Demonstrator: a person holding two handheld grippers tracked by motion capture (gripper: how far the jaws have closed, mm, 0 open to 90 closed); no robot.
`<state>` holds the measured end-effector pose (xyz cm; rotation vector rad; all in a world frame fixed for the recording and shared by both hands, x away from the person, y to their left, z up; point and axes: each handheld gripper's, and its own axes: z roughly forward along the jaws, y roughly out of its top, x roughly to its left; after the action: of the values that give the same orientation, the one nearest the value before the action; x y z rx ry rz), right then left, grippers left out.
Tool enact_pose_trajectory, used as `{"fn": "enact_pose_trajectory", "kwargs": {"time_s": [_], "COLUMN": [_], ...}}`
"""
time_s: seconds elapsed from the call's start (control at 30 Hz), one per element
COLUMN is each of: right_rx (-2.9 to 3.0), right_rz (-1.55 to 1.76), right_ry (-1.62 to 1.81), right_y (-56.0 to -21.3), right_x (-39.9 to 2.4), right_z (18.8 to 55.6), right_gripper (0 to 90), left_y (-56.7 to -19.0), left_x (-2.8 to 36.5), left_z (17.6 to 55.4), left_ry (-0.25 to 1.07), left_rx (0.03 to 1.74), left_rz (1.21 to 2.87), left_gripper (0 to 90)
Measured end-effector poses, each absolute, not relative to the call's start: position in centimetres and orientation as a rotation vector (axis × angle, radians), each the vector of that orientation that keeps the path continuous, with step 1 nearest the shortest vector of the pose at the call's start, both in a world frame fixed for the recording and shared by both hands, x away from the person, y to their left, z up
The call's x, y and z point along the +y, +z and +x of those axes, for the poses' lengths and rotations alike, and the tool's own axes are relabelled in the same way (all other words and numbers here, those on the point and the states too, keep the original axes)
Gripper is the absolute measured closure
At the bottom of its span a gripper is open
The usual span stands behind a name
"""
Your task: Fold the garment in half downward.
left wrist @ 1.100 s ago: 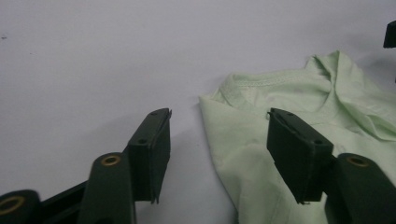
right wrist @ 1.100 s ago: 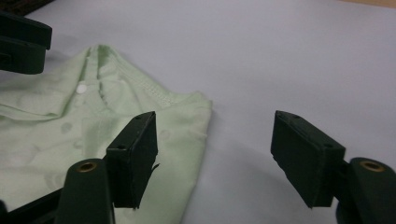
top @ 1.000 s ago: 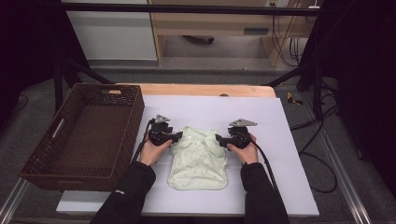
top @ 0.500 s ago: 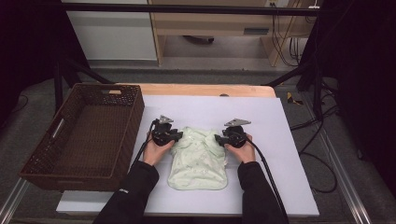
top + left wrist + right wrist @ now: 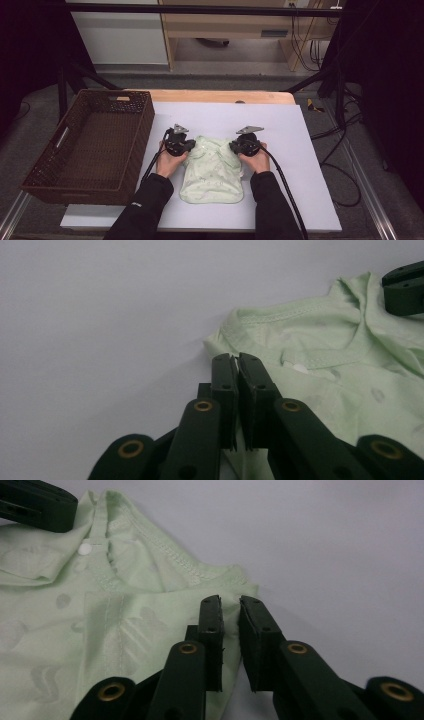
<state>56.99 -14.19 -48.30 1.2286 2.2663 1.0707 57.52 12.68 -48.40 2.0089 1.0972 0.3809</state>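
Note:
A pale green garment [image 5: 212,172] lies crumpled on the white table top [image 5: 300,190], neckline away from the person. My left gripper [image 5: 189,144] sits at its left shoulder. In the left gripper view the jaws are pressed together on the garment's edge [image 5: 260,340], my left gripper [image 5: 236,359] shut on it. My right gripper [image 5: 234,146] sits at the other shoulder. In the right gripper view my right gripper [image 5: 230,602] has a narrow gap between its jaws, with the garment's fabric [image 5: 100,625] running into that gap. A white snap button [image 5: 85,548] shows by the neckline.
A dark brown wicker basket [image 5: 135,127] stands to the left of the table top, close to the left forearm. Cables trail from both grippers toward the near edge. A wooden strip [image 5: 220,96] runs along the table's far side. A black frame post [image 5: 62,92] stands beyond the basket.
Both grippers have moved inward toward each other and slightly away from the person, bunching the top of the garment between them.

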Motion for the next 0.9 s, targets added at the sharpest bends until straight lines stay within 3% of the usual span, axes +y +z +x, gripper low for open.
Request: {"fn": "enact_pose_trajectory", "kwargs": {"time_s": [0.23, 0.9], "right_rx": [2.285, 2.15], "right_rz": [1.239, 1.152], "right_ry": [1.104, 1.214], "right_y": [-48.3, -44.4], "right_x": [-14.4, -15.5], "right_z": [57.1, 55.3], "right_gripper": [88.4, 89.1], "left_y": [-48.4, -44.6], "left_x": [12.7, 13.5], "left_z": [57.6, 55.7], "left_ry": [0.372, 0.452], "left_rx": [1.095, 0.965], "left_rz": [2.005, 1.883], "left_gripper": [87.5, 87.8]}}
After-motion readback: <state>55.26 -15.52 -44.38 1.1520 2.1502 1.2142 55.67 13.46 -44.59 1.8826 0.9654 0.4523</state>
